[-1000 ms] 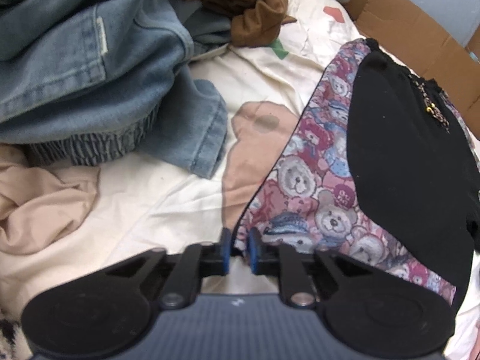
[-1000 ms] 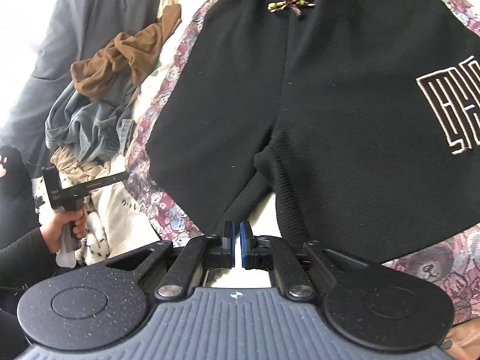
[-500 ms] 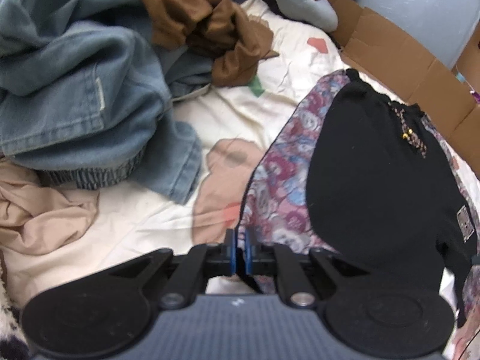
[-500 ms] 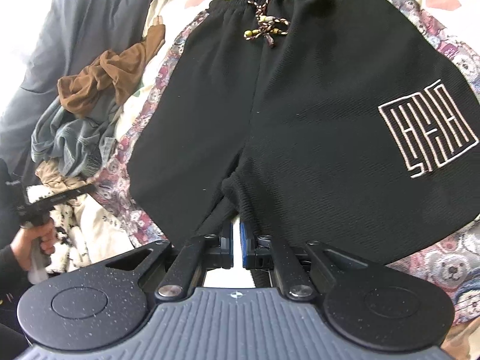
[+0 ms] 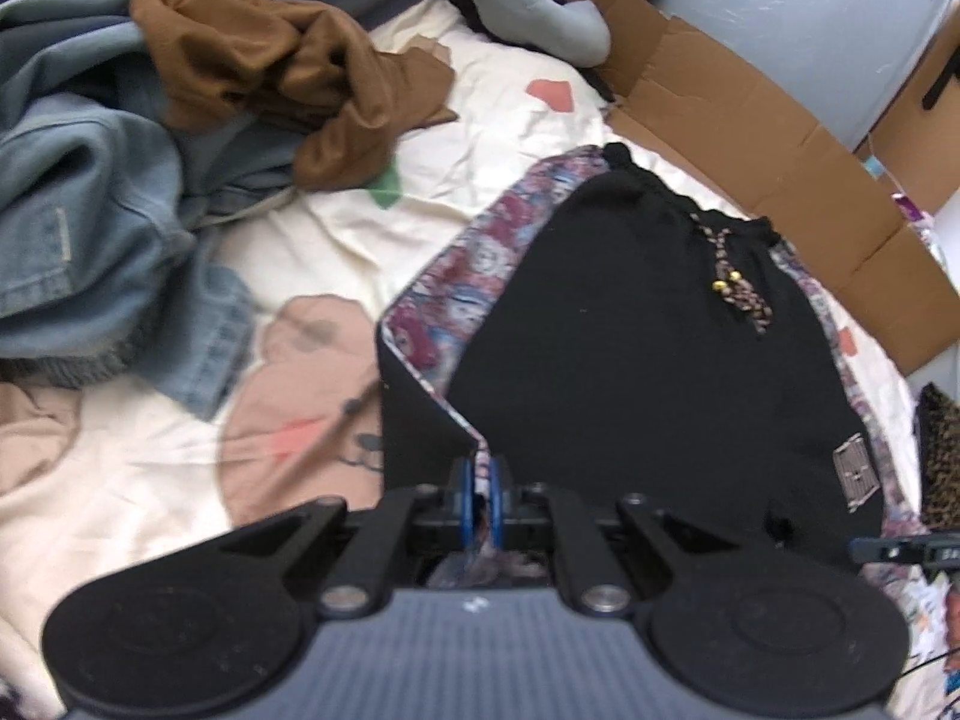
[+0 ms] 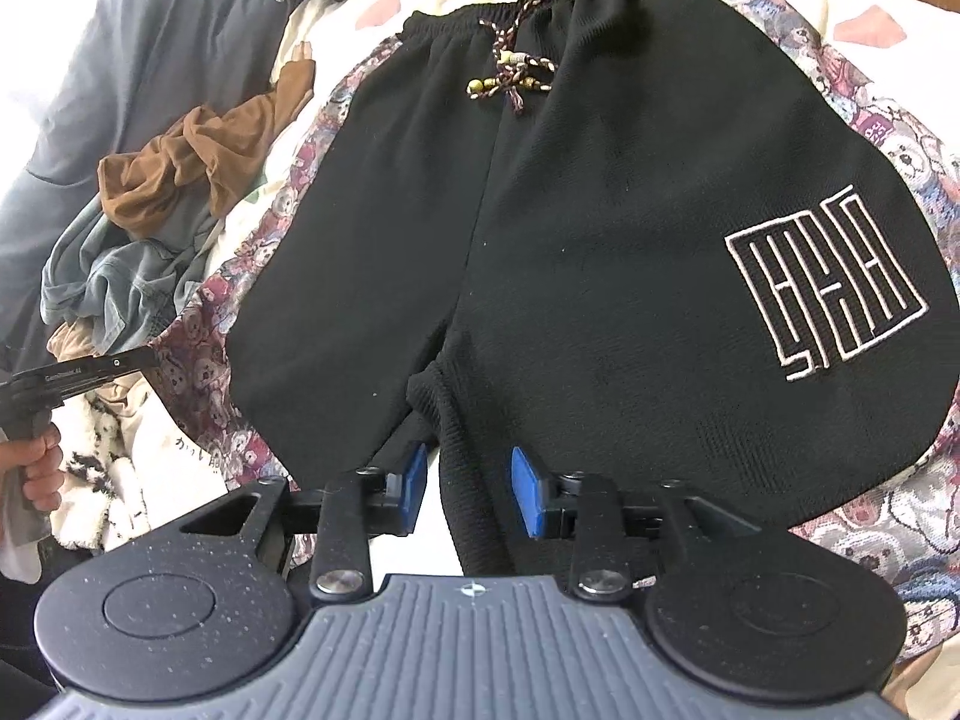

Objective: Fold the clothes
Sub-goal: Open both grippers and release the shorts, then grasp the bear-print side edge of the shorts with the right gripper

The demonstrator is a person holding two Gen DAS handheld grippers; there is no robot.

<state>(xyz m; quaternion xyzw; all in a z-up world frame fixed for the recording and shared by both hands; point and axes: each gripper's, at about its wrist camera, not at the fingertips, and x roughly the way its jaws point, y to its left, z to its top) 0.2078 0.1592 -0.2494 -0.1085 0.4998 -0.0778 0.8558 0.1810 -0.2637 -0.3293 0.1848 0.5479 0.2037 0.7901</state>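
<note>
**Left pinches bear-print corner, right lets go at shorts hem**

Left gripper (image 5: 478, 483) is clamped on a corner of the bear-print cloth (image 5: 474, 276), lifted so its dark underside folds up just ahead of the fingers. Black shorts (image 6: 600, 228) lie flat on that cloth, ahead and right of the left gripper. Right gripper (image 6: 468, 489) jaws have just been opening; the shorts' inner leg hem sits between the blue pads (image 6: 527, 495), untouched. Denim pile (image 5: 90, 228) and brown garment (image 5: 264, 54) lie ahead-left of the left gripper.

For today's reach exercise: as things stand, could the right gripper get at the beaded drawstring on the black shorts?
Probably yes. The drawstring lies exposed on top of the black shorts, straight ahead of the right gripper, whose jaws have just been opening, nothing pinched.
</note>
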